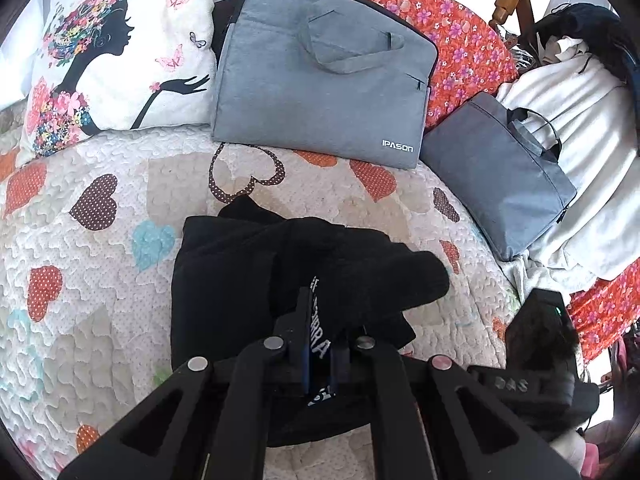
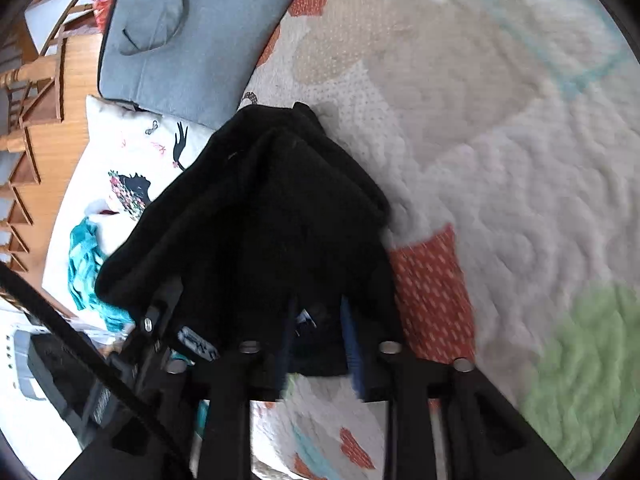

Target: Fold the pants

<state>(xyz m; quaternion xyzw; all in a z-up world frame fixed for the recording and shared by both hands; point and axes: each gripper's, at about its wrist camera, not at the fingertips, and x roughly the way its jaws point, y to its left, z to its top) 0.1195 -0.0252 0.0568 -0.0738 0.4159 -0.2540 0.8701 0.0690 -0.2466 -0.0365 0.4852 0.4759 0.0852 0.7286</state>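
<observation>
Black pants (image 1: 288, 264) are lying bunched on the heart-patterned quilt (image 1: 100, 240).
The left gripper (image 1: 320, 344) is clamping the lettered waistband; the right gripper (image 2: 320, 320) is standing parted around a fold.

One pair of black pants (image 1: 256, 276) lies bunched on the near middle of the bed. Two claws are in view: the left claw (image 1: 320, 344), and the right claw (image 2: 320, 336).

Two grey laptop bags lie at the far side: the larger one (image 1: 320, 84), marked IPASON, in the far middle, and the smaller one (image 1: 496, 176) to its right. One white cushion (image 1: 120, 64) printed with a black silhouette and flowers sits at the far left. One quilt (image 1: 80, 248) patterned with hearts covers the bed. One red floral cloth (image 1: 468, 48) lies behind the bags. One white garment (image 1: 580, 152) is heaped at the far right.
</observation>
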